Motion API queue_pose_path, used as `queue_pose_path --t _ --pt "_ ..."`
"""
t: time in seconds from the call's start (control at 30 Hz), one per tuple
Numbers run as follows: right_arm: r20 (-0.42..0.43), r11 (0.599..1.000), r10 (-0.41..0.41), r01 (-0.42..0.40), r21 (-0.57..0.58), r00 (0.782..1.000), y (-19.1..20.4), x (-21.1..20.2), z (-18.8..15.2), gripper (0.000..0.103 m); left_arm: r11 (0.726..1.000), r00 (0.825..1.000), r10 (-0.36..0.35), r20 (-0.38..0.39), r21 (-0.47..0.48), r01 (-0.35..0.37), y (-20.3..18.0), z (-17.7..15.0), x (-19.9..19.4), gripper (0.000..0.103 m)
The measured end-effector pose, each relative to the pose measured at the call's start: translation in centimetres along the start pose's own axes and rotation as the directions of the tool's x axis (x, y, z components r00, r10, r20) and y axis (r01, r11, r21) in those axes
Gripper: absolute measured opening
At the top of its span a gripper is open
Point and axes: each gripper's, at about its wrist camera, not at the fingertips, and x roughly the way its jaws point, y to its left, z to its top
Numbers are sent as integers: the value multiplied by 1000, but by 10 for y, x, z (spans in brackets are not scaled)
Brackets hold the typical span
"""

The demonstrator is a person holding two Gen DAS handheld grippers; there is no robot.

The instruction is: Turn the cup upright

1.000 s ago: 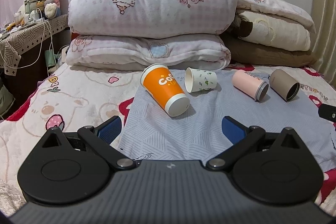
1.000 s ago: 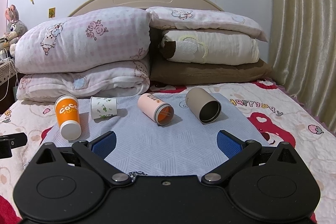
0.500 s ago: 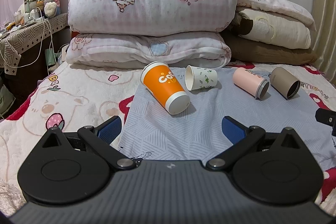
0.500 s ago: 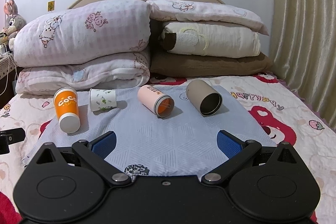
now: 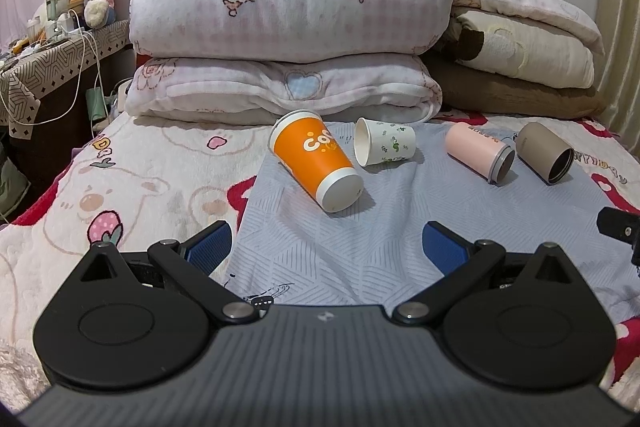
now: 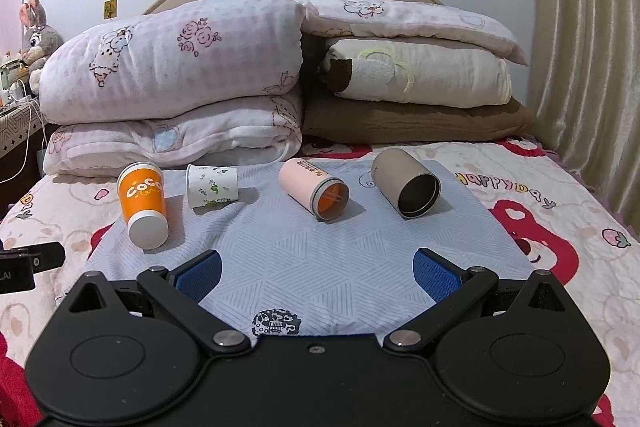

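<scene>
Four cups (image 6: 312, 193) lie tipped on your bed's grey cloth (image 6: 300, 259); both grippers, left (image 5: 326, 247) and right (image 6: 316, 269), hover with fingers wide.

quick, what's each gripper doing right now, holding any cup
Left gripper: open, holding nothing, short of the orange cup.
Right gripper: open, holding nothing, short of the pink cup.

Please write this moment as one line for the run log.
left gripper open, empty | right gripper open, empty | orange cup, white cup, pink cup, tan cup lying on sides | none upright
</scene>
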Motion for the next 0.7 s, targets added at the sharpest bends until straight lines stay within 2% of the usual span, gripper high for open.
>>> queue_pose_path --t 0.33,0.47,0.6,0.7 --pt "-12 1000 0 0 -10 1000 1 2 0 103 1000 1000 8 -16 1 -8 -2 2 2 103" --pt "-21 1000 11 -11 -8 1000 0 3 1 103 1000 999 8 -54 2 -8 -6 7 1 103" --pt "-28 997 50 -52 -52 998 -1 3 11 103 1000 994 -10 -113 22 13 -17 25 0 103" --pt "-17 989 101 -102 -109 995 -2 3 24 103 997 992 -6 -123 73 15 -30 45 -1 103"
